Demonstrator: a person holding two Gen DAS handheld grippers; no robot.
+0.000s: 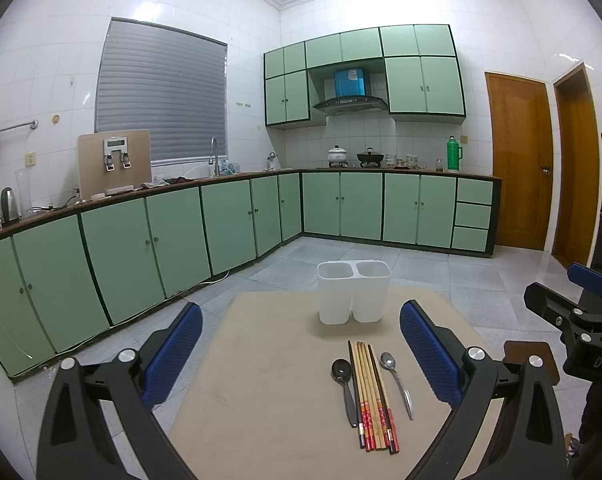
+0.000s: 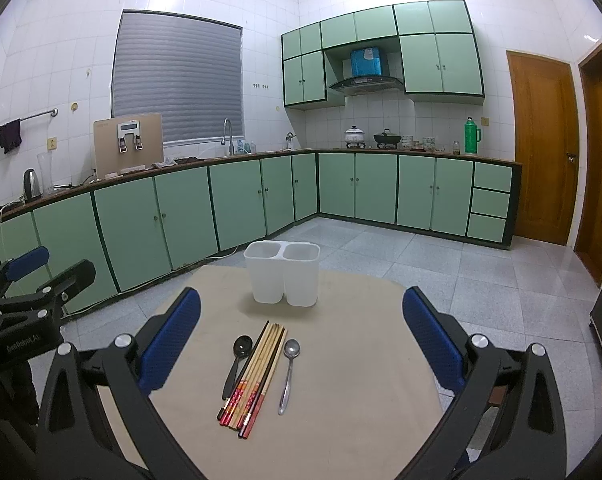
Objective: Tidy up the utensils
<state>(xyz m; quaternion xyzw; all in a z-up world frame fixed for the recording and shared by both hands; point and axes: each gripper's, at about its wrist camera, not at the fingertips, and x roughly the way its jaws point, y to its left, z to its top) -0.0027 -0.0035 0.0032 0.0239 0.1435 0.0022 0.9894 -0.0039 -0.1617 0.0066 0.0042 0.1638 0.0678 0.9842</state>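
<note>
Already laid out: utensils on the beige surface [image 1: 261, 380], both grippers held above it with fingers spread wide and empty.

Legible writing was scarce: white letters "DAS" showed on the right gripper's black body at the edge of the left wrist view, and "GenRobot.AI" seemed to read on the left gripper's body in the right wrist view. The left gripper [image 1: 301, 356] and right gripper [image 2: 301, 344] both pointed level toward the kitchen cabinets, side by side. A bundle of chopsticks [image 1: 373, 396] with red-patterned ends lay between a black spoon [image 1: 343, 380] and a metal spoon [image 1: 397, 380], all near the surface's front. The white two-compartment holder [image 1: 353, 292] stood upright beyond them at the far edge.
</note>
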